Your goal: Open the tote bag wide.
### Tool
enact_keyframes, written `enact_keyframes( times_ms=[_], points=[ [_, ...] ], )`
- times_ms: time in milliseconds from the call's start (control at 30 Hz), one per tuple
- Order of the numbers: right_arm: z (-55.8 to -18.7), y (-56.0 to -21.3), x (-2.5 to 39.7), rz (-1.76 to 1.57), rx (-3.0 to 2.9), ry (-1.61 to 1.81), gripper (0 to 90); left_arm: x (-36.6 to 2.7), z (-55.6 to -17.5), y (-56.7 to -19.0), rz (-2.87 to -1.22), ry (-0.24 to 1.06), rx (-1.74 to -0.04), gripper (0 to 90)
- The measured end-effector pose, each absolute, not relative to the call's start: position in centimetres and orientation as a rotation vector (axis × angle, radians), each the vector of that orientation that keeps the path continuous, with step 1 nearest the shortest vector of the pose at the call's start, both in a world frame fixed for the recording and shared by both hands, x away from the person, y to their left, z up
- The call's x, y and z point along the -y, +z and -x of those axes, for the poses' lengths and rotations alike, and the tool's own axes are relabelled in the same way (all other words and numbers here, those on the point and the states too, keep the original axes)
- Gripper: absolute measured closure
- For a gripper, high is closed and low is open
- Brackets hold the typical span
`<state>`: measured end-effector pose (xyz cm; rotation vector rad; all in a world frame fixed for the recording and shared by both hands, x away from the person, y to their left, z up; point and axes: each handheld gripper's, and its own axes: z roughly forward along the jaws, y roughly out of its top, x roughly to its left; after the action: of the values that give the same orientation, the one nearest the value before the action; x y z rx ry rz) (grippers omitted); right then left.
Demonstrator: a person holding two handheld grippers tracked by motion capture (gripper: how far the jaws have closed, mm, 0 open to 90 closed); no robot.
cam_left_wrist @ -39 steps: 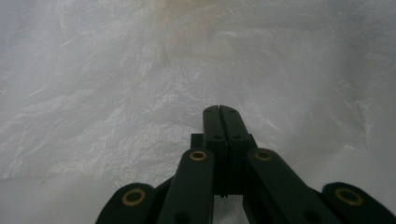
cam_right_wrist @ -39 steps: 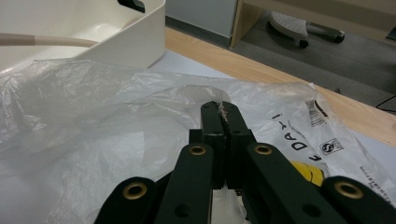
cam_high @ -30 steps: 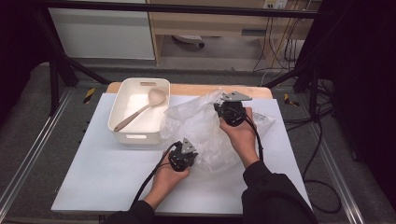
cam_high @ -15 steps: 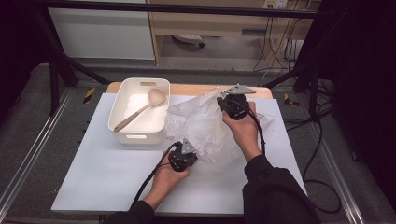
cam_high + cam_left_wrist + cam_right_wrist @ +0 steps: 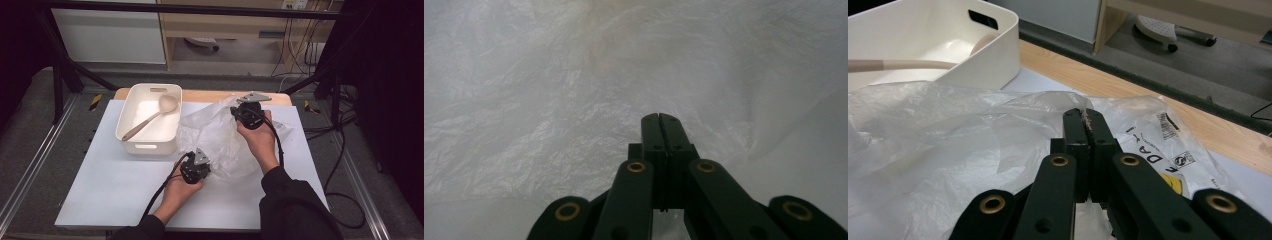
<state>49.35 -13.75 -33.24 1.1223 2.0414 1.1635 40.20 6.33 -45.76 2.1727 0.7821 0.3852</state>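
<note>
Pinching the near edge of a crumpled clear plastic bag (image 5: pixel 220 137), the left gripper (image 5: pixel 196 167) has its jaws pressed together. Farther back, the right gripper (image 5: pixel 246 114) clamps the bag's far edge, beside a white bin (image 5: pixel 131 120) holding a spoon (image 5: pixel 150 116).

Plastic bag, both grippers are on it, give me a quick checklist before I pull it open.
1. Left gripper shut on the plastic bag: ok.
2. Right gripper shut on the bag's upper edge: ok.
3. Grips set apart, near and far side in the high view: ok.
4. Whether each grip holds a single layer: cannot tell.
5. White bin with the wooden spoon beside the bag, apart from it: ok.
6. Bag mouth open: not ok, film crumpled.
</note>
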Motion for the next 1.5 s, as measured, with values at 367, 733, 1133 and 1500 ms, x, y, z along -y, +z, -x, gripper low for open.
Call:
enact_keyframes(
  times_ms=[367, 733, 1133, 1500],
  points=[
    [-49.0, -34.0, 13.0, -1.092, -2.104, 1.150, 90.0, -7.7, -39.2, -42.9, -2.087, 0.356, -0.787, 90.0],
    [-48.6, -34.1, 12.4, -1.067, -2.149, 1.141, 90.0, -8.4, -38.6, -39.6, -2.026, 0.318, -0.777, 90.0],
    [-48.3, -34.3, 11.9, -1.038, -2.193, 1.138, 90.0, -10.6, -39.2, -37.2, -1.961, 0.362, -0.813, 78.6],
    [-48.2, -34.6, 11.8, -1.048, -2.206, 1.156, 90.0, -13.3, -40.7, -34.8, -1.935, 0.474, -0.917, 35.1]
  ],
)
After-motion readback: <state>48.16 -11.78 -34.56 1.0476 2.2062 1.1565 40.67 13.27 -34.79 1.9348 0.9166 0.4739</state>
